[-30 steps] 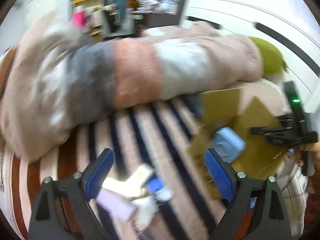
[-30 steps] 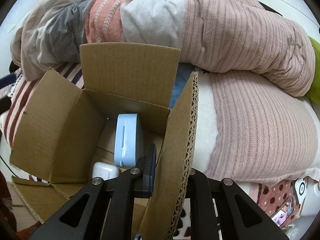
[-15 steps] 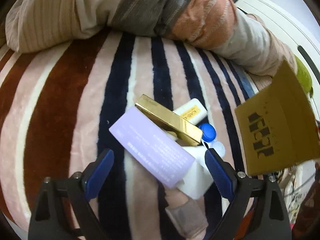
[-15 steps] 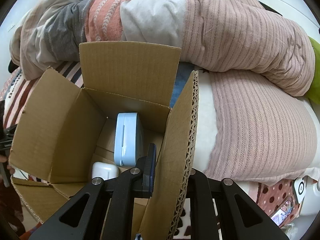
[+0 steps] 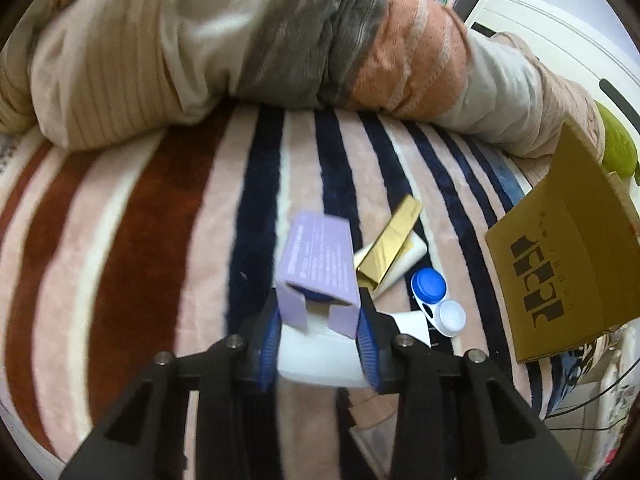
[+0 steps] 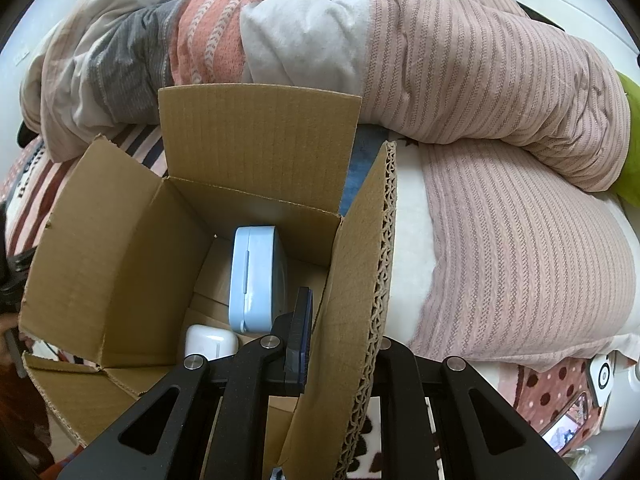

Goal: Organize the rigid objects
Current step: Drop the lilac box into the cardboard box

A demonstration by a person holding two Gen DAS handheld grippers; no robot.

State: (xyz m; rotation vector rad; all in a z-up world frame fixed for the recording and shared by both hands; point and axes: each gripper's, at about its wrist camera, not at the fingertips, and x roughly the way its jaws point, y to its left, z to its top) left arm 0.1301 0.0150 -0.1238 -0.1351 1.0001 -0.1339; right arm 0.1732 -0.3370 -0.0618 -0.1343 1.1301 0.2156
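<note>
My left gripper (image 5: 319, 330) is shut on a lavender carton (image 5: 318, 266) whose near end flaps are open, above a white block (image 5: 316, 360) on the striped blanket (image 5: 160, 240). A gold box (image 5: 390, 246), a white bar (image 5: 406, 264) under it and a blue-and-white lens case (image 5: 436, 298) lie just right. My right gripper (image 6: 340, 344) is shut on the right flap (image 6: 356, 300) of the open cardboard box (image 6: 120, 248). Inside lie a light blue case (image 6: 256, 280) and a white earbud case (image 6: 210, 342).
A rolled quilt (image 5: 280, 40) lies across the back of the bed and fills the far side in the right wrist view (image 6: 460, 80). The cardboard box (image 5: 560, 280) stands right of the loose items. A green cushion (image 5: 618, 148) sits far right.
My left gripper swung from facing the box down to the loose items and closed on the lavender carton, turning it end-on. The right gripper kept holding the flap still.
</note>
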